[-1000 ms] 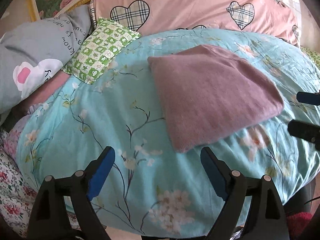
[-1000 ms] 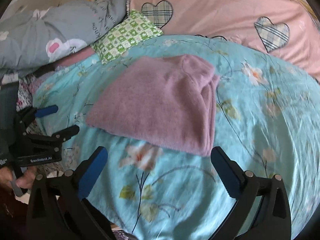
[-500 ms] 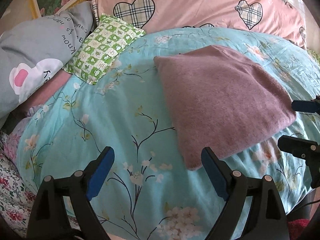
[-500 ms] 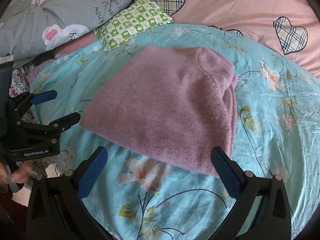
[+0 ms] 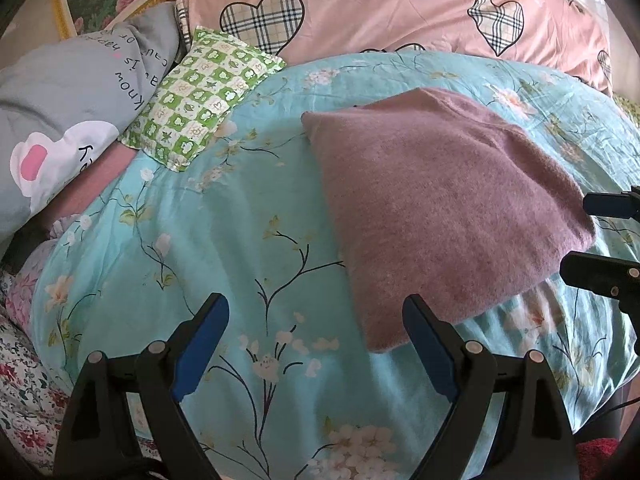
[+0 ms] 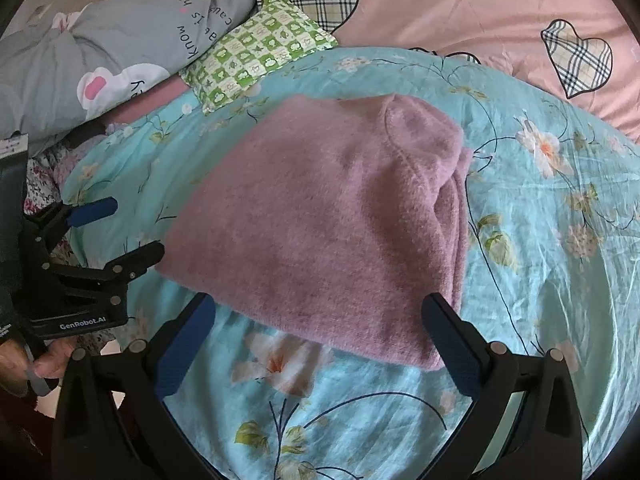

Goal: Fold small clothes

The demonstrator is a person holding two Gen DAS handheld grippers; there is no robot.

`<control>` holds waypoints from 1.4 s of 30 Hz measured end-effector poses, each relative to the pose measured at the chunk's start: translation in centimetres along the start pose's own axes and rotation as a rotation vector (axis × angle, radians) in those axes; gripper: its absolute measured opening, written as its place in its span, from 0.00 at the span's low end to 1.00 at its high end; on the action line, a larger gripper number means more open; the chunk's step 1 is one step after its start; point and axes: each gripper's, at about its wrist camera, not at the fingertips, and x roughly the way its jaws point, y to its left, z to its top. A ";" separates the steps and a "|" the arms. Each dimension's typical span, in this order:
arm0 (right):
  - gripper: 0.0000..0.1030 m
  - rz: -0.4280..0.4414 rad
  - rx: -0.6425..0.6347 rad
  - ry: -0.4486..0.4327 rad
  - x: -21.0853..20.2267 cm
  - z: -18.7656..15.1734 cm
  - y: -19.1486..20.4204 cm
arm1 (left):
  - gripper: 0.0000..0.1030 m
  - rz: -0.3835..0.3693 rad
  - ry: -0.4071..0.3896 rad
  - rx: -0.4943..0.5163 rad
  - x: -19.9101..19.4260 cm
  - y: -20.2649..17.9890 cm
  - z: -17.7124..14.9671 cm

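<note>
Closer now, both wide-jawed grippers flank the folded mauve sweater; left gripper reads "GenRobot.AI".

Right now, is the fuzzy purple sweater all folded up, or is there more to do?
Mostly folded: the purple sweater lies as a neat stack on the blue flowered quilt, with layered edges showing on its right side. Nothing is in hand; the left claw and the right claw are both open and empty, close to its near edge. Possibly one more fold or carrying it away remains.

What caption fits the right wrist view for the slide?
Open right gripper poised at the near edge of a folded mauve sweater on the floral quilt, left gripper open alongside.
</note>
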 end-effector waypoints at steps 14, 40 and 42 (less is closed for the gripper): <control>1.00 0.012 0.028 -0.018 0.0 0.9 -0.9 | 0.87 -0.016 -0.001 -0.026 0.1 0.5 1.2; 1.00 0.028 0.107 -0.026 -0.4 2.6 -3.5 | 0.87 -0.034 -0.004 -0.030 0.5 0.3 3.4; 1.00 0.029 0.110 -0.025 -0.4 2.6 -3.6 | 0.87 -0.036 -0.003 -0.029 0.6 0.2 3.5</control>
